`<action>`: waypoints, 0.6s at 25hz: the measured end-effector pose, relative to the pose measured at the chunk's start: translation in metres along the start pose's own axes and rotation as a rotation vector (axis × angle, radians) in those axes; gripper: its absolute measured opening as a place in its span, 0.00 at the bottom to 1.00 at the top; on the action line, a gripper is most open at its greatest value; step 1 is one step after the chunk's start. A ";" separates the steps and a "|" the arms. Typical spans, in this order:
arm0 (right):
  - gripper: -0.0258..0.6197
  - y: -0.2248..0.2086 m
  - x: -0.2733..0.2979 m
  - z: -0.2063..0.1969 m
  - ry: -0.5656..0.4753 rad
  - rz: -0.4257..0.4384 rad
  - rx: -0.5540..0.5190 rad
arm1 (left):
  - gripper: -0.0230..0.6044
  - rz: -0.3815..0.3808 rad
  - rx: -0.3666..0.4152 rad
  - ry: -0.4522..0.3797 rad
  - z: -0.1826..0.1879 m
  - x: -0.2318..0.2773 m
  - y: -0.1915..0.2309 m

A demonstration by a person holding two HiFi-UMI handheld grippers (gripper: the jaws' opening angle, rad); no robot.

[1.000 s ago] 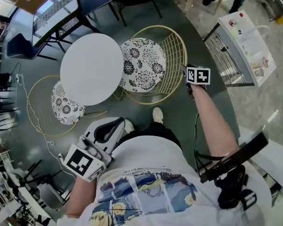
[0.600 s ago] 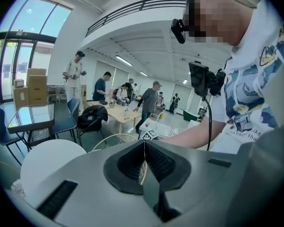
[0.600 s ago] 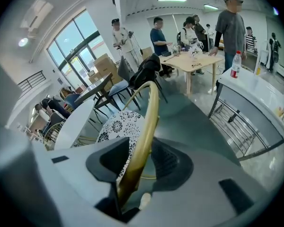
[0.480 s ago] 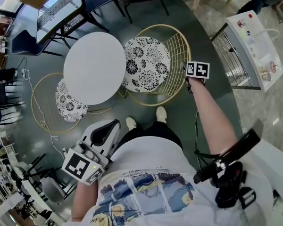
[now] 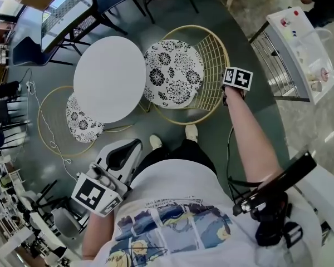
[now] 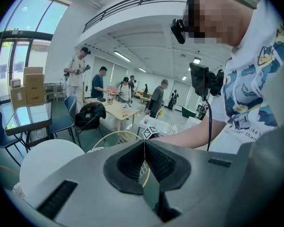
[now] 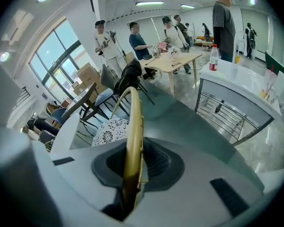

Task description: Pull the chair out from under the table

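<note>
While the left gripper (image 6: 144, 160) is held empty, jaws together, the jaws of the right gripper (image 7: 134, 150) are being closed on the backrest rim (image 7: 134, 112) of the gold wire chair (image 5: 211, 65) (floral cushion (image 5: 174, 71)), left as before against the round white table (image 5: 108, 79).

We take the round table (image 5: 108, 78) as reference, reading from the head view. The chair (image 5: 211, 65) stands just right of the table, its cushion (image 5: 172, 74) meeting the table's edge. A second chair (image 5: 42, 121) sits at the table's lower left, partly under it. A desk (image 5: 67, 10) lies behind the table, and a counter (image 5: 300, 49) stands well right of it.
</note>
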State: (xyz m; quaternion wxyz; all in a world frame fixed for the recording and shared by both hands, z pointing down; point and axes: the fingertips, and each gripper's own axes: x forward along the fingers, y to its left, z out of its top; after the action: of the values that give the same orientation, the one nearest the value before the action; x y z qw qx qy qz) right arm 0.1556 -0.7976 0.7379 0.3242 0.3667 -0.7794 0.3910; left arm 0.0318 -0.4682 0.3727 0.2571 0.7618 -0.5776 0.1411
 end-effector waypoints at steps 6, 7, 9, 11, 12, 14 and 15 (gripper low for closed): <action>0.11 -0.039 -0.016 0.013 -0.027 -0.053 0.051 | 0.05 -0.033 0.007 0.014 0.006 0.004 0.002; 0.11 -0.048 -0.019 0.015 -0.034 -0.062 0.065 | 0.05 -0.037 0.008 0.015 0.008 0.007 0.003; 0.11 -0.067 -0.024 0.021 -0.047 -0.076 0.090 | 0.05 -0.047 0.008 0.018 0.009 0.013 0.004; 0.11 -0.086 -0.027 0.027 -0.058 -0.090 0.105 | 0.05 -0.059 0.007 0.022 0.010 0.021 0.004; 0.11 -0.096 -0.029 0.030 -0.060 -0.097 0.108 | 0.05 -0.066 0.007 0.024 0.010 0.025 0.004; 0.10 -0.116 -0.035 0.034 -0.062 -0.113 0.108 | 0.05 -0.081 0.007 0.031 0.012 0.032 0.003; 0.10 -0.126 -0.038 0.036 -0.061 -0.121 0.108 | 0.05 -0.089 0.007 0.035 0.012 0.036 0.002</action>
State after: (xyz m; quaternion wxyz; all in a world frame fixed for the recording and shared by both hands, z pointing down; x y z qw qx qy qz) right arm 0.2710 -0.8695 0.7371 0.3029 0.4418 -0.7432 0.4009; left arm 0.0390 -0.5044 0.3814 0.2705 0.7850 -0.5381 0.1446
